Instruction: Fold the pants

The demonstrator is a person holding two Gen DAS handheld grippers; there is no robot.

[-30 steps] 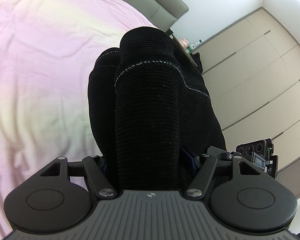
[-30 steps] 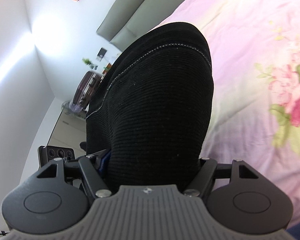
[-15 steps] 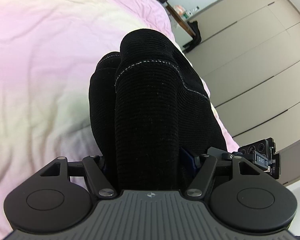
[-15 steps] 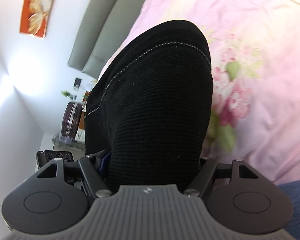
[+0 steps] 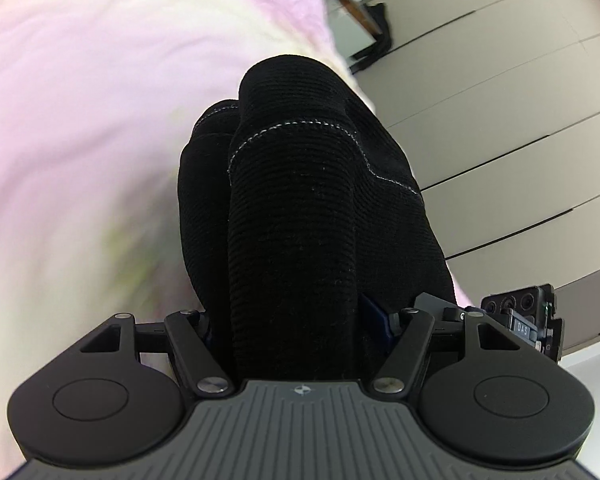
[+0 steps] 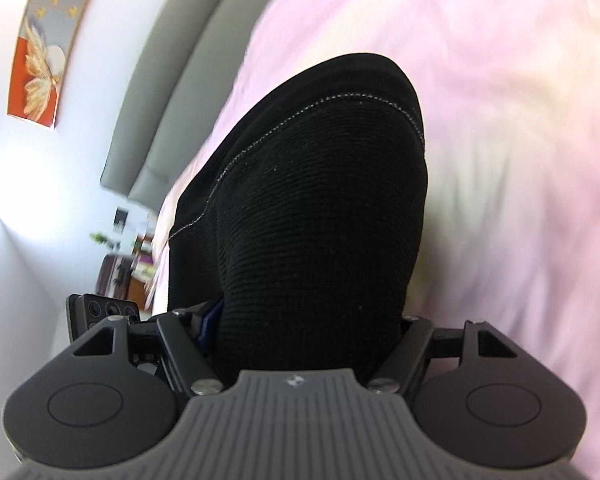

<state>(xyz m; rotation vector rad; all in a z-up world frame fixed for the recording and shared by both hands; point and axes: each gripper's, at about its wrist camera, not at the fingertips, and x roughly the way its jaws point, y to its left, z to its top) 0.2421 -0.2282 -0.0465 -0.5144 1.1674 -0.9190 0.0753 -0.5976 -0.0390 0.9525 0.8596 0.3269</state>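
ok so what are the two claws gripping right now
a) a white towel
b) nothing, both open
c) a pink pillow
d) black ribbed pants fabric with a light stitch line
d: bunched black ribbed pants fill the left claw, and the same fabric fills the right claw, above the pink bedsheet.

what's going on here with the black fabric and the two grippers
A person is folding black pants over a pink bedspread. The left gripper and right gripper are each shut on a bunched part of the ribbed cloth, which fills both wrist views. The blurred bedding suggests the grippers are moving. How far the fold has got cannot be told.
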